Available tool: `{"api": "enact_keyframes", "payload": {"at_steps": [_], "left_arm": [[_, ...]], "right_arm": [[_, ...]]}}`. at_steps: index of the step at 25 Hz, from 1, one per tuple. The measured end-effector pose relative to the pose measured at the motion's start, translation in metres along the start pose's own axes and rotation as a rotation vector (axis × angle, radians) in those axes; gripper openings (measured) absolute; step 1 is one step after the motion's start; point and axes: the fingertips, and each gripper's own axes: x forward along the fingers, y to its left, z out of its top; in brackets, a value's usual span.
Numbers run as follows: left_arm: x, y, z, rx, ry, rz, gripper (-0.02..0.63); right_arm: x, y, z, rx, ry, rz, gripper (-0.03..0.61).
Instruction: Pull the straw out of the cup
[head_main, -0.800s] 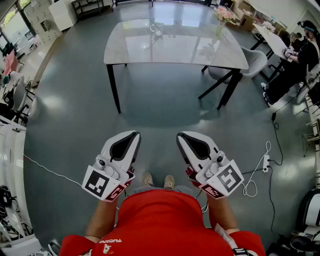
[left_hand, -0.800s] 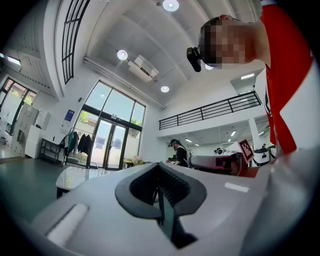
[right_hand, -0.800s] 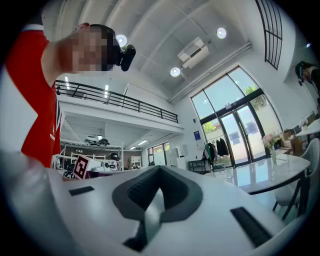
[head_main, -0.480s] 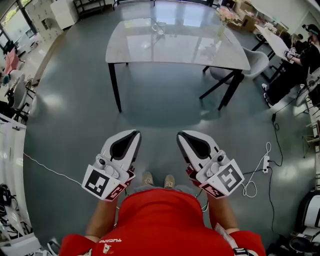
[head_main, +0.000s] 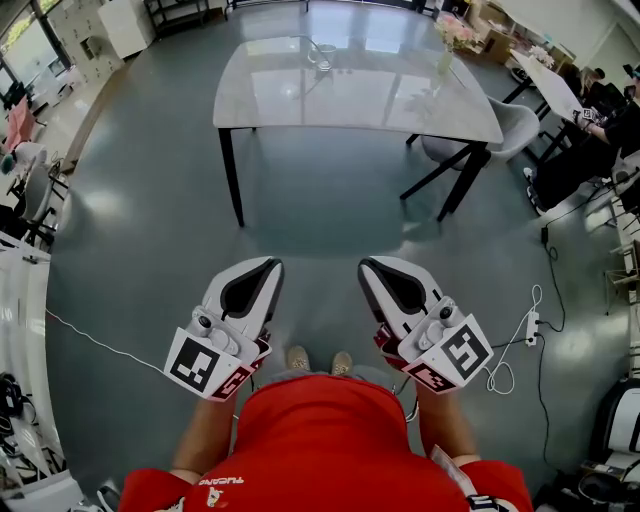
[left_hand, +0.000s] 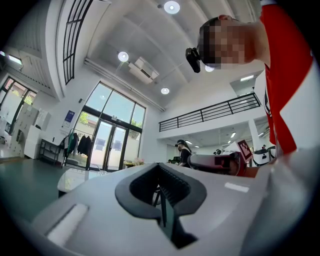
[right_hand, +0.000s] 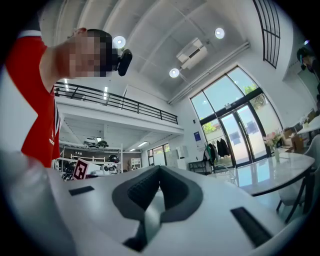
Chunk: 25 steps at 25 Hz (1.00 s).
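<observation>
A clear cup (head_main: 323, 55) stands at the far side of a grey glossy table (head_main: 350, 105), well ahead of me; a thin straw seems to lean out of it to the left, too small to be sure. I stand back from the table on the floor. My left gripper (head_main: 268, 265) and right gripper (head_main: 368, 265) are held side by side at waist height, pointing toward the table. Both are shut with nothing in them. In the left gripper view the left gripper's (left_hand: 160, 170) dark pads meet, as do the right gripper's (right_hand: 159, 171) in the right gripper view.
A vase of flowers (head_main: 443, 45) stands on the table's far right corner, a grey chair (head_main: 510, 120) beside it. People sit at another table (head_main: 600, 105) at the right. A power strip with a cable (head_main: 530, 325) lies on the floor right, shelving (head_main: 20, 290) left.
The right gripper has drifted slightly to the right. Both grippers stay shut and empty, and the table has shifted only a little in view.
</observation>
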Motion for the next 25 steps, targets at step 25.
{"api": "enact_keyframes", "payload": {"at_steps": [25], "left_arm": [[0.041,0.118,-0.003,0.006,-0.008,0.03,0.005]], "right_arm": [[0.09,-0.076,-0.014,-0.025,0.004,-0.064,0.0]]}}
